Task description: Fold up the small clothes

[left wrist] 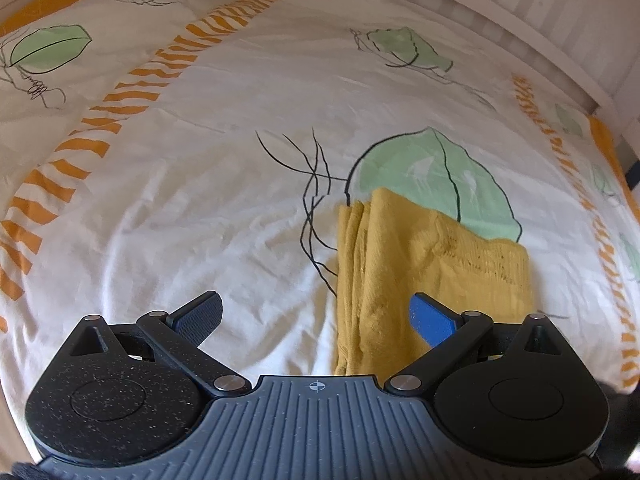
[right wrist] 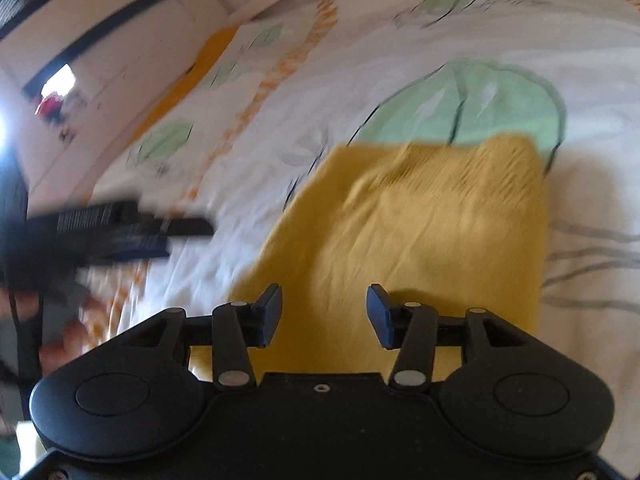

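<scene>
Only R view: blurred left gripper beside folded yellow garment.

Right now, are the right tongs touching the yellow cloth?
Cannot tell. In the right wrist view the right tongs are open over the yellow cloth, casting a shadow on it, but blur hides any contact or gap.

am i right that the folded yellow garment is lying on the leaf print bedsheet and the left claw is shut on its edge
Not quite. The yellow garment does lie folded on the leaf print bedsheet, but the left claw is open, its fingers spread wide and gripping nothing. The left wrist view shows this: one finger is over bare sheet, the other over the garment.
</scene>
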Demonstrator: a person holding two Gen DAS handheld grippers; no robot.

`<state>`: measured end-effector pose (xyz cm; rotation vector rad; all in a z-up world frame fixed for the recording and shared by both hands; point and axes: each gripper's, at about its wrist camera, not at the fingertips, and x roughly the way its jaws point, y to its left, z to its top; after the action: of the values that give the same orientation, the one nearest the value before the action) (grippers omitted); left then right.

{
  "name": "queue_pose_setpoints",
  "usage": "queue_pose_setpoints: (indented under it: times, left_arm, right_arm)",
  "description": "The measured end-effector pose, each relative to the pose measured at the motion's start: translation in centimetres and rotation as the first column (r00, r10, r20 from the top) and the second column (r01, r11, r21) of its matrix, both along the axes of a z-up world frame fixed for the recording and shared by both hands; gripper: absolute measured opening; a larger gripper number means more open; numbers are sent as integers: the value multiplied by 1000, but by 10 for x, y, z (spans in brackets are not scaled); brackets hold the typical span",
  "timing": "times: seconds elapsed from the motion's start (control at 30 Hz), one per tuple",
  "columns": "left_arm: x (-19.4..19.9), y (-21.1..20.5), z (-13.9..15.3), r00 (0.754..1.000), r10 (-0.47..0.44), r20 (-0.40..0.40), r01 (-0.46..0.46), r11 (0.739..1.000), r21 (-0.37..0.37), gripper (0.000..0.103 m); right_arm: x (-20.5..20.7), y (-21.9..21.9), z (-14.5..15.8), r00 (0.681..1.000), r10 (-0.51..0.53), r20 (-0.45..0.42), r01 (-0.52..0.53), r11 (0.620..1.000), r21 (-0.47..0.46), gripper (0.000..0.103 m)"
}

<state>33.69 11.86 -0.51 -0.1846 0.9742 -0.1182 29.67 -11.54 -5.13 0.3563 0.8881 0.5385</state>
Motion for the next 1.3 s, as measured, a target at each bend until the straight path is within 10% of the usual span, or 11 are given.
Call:
queue_pose_setpoints:
  times: [0.27,0.63,1.17,1.3]
  left_arm:
    - [0,-8,-9,999,-32,-33,32,1000,-2,101]
    - [-1,-13,-16,997,-45,-62,44,999,-15,101]
    - [-16,-27,-30,987,-117,-110,118,993,-3,100]
    - [-30,-27,-23,984,-163,-69,163,987,-4,79]
  right_arm:
    - [-29,34,-9,981,194,-1,-194,980,-43,57]
    - [16,-54,19,984,-129,127,139,987,-77,62]
    - [57,-45,-3,991,-58,117,79,980,-183,74]
    - [45,-56,4,986,-101,135,119,984,-135,74]
